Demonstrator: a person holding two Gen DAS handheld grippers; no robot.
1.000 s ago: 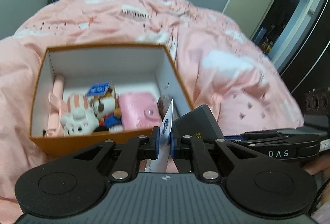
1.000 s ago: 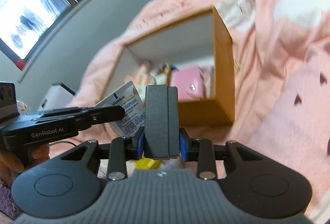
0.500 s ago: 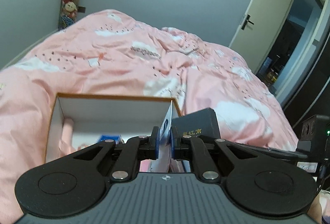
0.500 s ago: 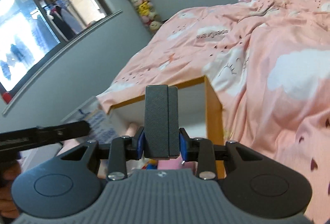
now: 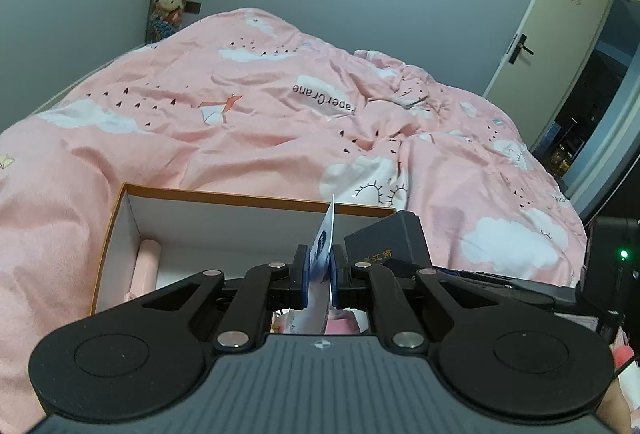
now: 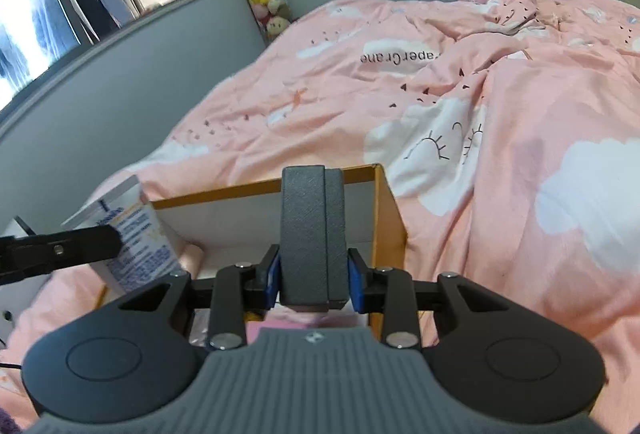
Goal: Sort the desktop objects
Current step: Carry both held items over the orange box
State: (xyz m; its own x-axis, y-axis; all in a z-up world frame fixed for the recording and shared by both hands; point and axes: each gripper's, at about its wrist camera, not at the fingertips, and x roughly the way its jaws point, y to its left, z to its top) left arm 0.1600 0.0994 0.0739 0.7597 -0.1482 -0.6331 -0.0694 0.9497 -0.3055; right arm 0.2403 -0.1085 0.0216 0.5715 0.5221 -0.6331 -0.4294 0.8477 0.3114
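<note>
Left wrist view: at lower centre, the left gripper (image 5: 320, 274) pinches a thin flat packet (image 5: 325, 234) (likely light, floppy; best held by its edge) above the orange box (image 5: 248, 199).

I count one orange box (image 5: 248, 199) on one pink duvet (image 5: 240, 138). My two grippers hold one item each: one white packet (image 5: 322, 242) and one dark case (image 6: 312, 234). One pink roll (image 5: 146, 266) lies inside.

Box (image 5: 248, 203) on bed (image 5: 240, 138); door (image 5: 548, 34) behind, right.
</note>
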